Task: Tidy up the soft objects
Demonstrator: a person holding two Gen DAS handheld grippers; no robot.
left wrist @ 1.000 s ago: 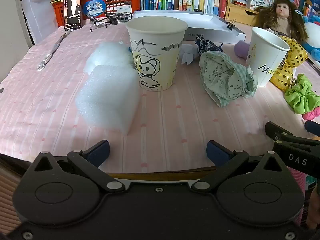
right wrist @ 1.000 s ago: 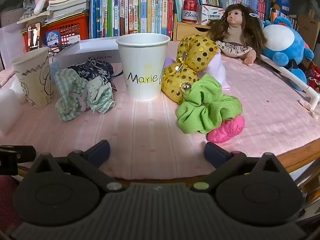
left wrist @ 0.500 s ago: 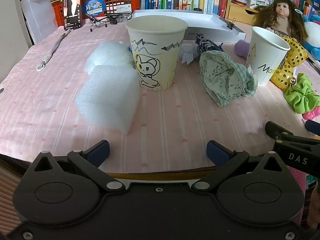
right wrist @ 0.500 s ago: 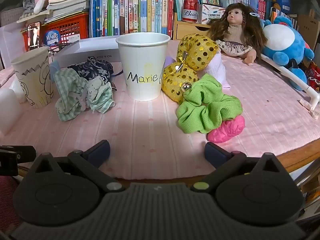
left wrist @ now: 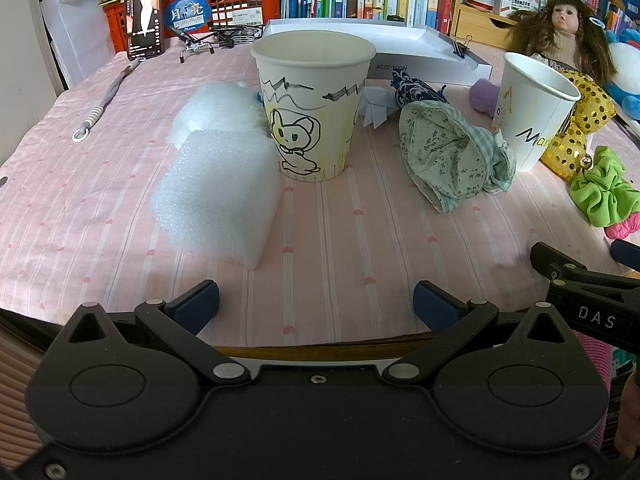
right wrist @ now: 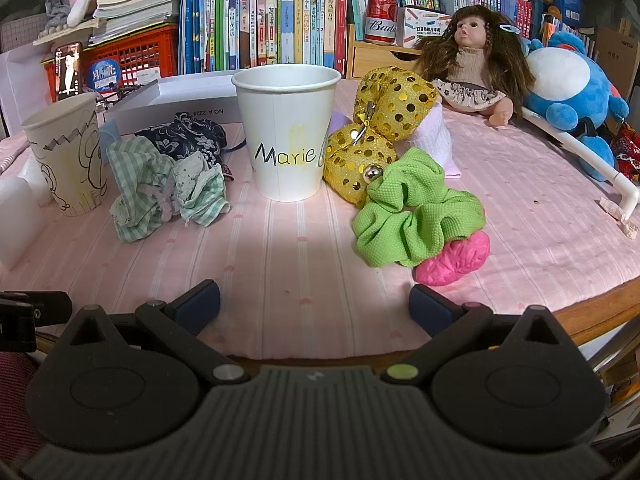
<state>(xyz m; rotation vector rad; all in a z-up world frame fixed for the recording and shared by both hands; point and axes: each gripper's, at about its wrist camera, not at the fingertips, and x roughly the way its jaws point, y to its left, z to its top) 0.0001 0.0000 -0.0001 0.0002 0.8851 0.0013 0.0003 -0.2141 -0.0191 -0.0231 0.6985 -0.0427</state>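
A paper cup with a cat drawing [left wrist: 314, 104] stands mid-table, a white foam block [left wrist: 218, 196] touching its left side. A "Marie" cup [right wrist: 286, 136] stands to the right. Between them lies a green checked cloth [right wrist: 164, 188] with a dark floral cloth [right wrist: 188, 136] behind. A gold sequin bow [right wrist: 376, 136], a green scrunchie [right wrist: 412, 212] and a pink soft lump [right wrist: 454, 260] lie right of the "Marie" cup. My left gripper [left wrist: 316, 304] is open and empty at the table's near edge. My right gripper [right wrist: 314, 302] is open and empty, too.
A white box [left wrist: 400, 46] lies behind the cups. A doll [right wrist: 472, 64] and a blue plush [right wrist: 568, 88] sit at the back right. Books, a red crate [left wrist: 224, 4] and a phone [left wrist: 144, 18] line the back. A white rod [right wrist: 580, 156] lies on the right.
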